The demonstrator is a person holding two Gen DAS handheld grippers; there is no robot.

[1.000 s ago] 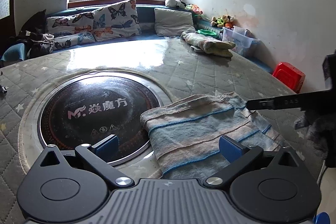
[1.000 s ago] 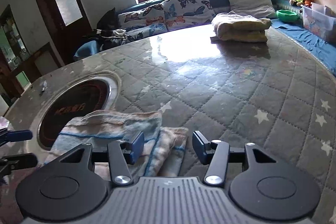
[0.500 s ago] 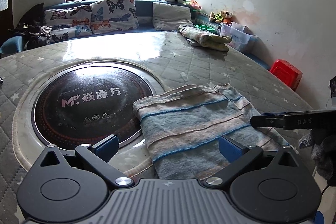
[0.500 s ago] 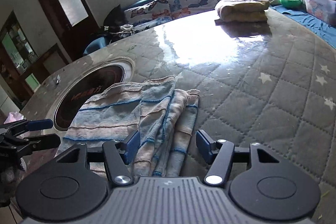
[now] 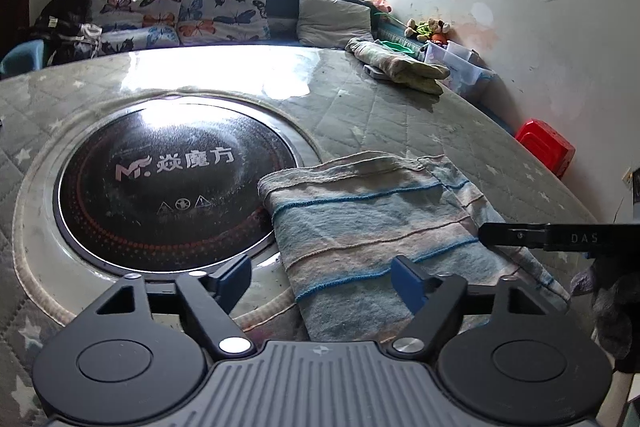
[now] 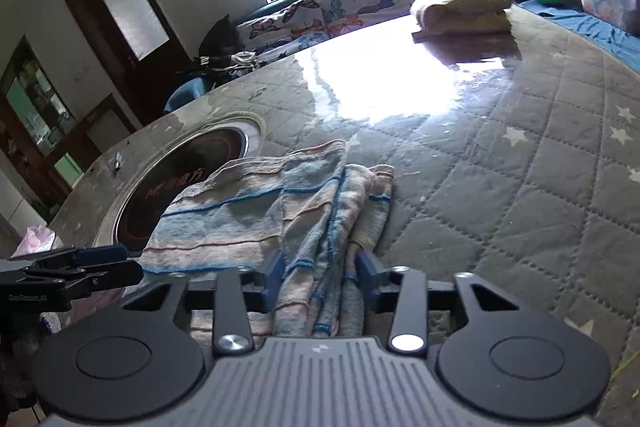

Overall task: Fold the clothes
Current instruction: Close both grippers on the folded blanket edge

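- right gripper (image 6: 320, 279) is pinching the bunched edge of the striped towel (image 6: 256, 219); folds are sitting between its blue pads (image 6: 276, 275)
- left gripper (image 5: 322, 275) is hanging open over the towel's near edge, gripping nothing
- towel is lying folded on the quilted table (image 6: 520, 187), long axis running away from both grippers, one corner overlapping the induction hob (image 5: 168, 179)
- near hem is hidden under the gripper bodies; layer count is hard to tell
- folded pile (image 6: 464, 11) is sitting at the far edge
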